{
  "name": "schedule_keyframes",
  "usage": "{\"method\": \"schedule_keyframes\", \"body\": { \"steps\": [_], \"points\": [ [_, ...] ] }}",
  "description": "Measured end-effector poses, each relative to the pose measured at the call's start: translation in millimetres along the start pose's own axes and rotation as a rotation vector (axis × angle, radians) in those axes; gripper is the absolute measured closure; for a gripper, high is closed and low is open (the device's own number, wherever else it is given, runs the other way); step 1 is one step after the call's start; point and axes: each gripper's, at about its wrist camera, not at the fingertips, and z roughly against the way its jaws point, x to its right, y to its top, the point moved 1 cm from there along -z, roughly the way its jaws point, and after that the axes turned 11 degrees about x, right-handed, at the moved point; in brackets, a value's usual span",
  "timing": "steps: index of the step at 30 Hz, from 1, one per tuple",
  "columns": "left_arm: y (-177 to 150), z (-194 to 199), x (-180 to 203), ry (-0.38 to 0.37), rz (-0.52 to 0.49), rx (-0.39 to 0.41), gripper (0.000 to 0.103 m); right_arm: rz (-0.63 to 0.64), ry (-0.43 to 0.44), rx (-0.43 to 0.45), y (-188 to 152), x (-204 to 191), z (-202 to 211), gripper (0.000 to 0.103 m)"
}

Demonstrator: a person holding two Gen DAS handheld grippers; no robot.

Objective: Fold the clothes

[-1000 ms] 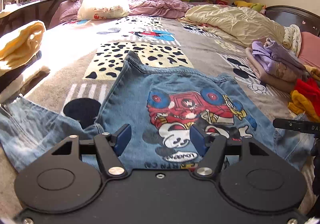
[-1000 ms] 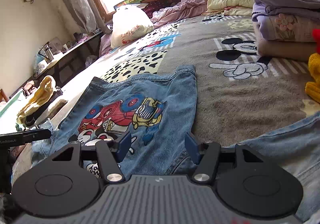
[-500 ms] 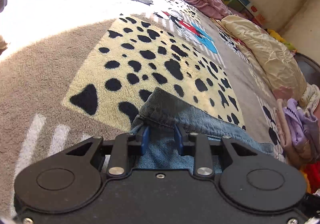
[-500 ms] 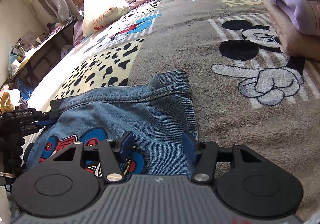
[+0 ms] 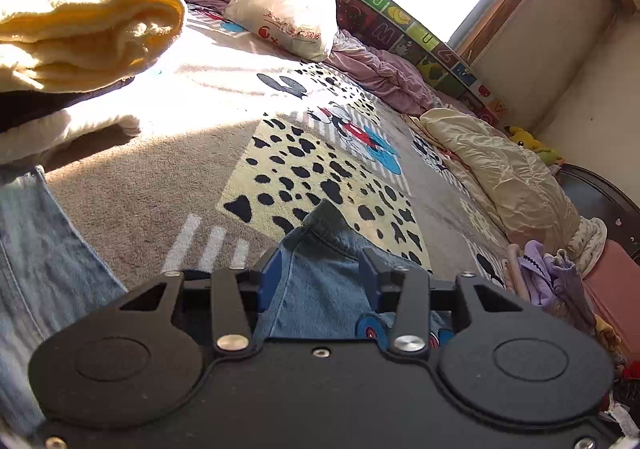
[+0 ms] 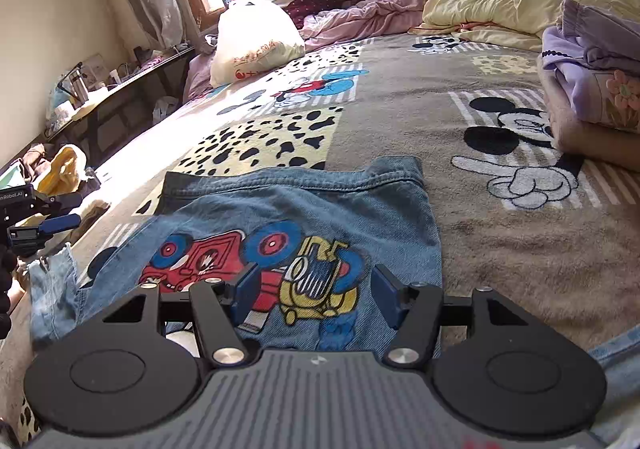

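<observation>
I see the denim jacket point(image 6: 304, 217) lying flat on the cartoon-print blanket point(image 6: 500, 249), printed back panel facing up. My left gripper point(image 5: 320, 281) is spread apart, a raised denim corner between its blue pads point(image 5: 269, 281); contact appears absent, though the angle is poor. My right gripper point(image 6: 312, 297) is likewise released, above the printed panel. A folded purple stack point(image 6: 592, 89) sits at the right, well apart from the jacket.
</observation>
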Motion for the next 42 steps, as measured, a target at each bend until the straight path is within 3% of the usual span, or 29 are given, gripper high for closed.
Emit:
{"method": "schedule_keyframes", "body": {
  "steps": [3,5,8,12,16,20,23,25,29,31,39,42],
  "points": [
    [-26,20,10,0.021,-0.076,-0.014,0.055,0.069,0.054,0.031,-36,-37,38,0.042],
    [-44,34,17,0.035,-0.126,-0.024,0.055,0.190,0.008,-0.027,-69,-60,41,0.041],
    [-70,54,27,0.055,-0.202,-0.038,0.059,0.255,-0.034,0.023,-73,-84,66,0.042],
    [-105,81,40,0.083,-0.303,-0.057,0.051,0.278,-0.039,-0.068,-83,-90,79,0.032],
    [-126,103,57,0.127,-0.409,-0.034,0.048,0.143,-0.038,-0.022,-94,-70,113,0.034],
    [-140,139,84,0.017,-0.435,0.047,0.045,-0.142,-0.090,0.040,-91,-29,142,0.035],
    [-171,122,94,0.002,-0.539,-0.087,0.040,-0.323,-0.166,0.086,-96,4,160,0.035],
    [-176,122,99,0.010,-0.609,-0.059,0.035,-0.421,-0.211,0.093,-103,21,168,0.035],
    [-150,141,91,-0.053,-0.415,0.049,0.036,-0.544,-0.225,0.117,-114,42,175,0.035],
    [-146,142,85,-0.033,-0.351,0.069,0.035,-0.548,-0.220,0.124,-115,43,172,0.035],
    [-149,147,81,-0.012,-0.284,0.071,0.035,-0.597,-0.181,0.151,-117,51,161,0.031],
    [-150,148,86,-0.024,-0.259,0.065,0.035,-0.548,-0.206,0.157,-115,45,156,0.034]
  ]
}}
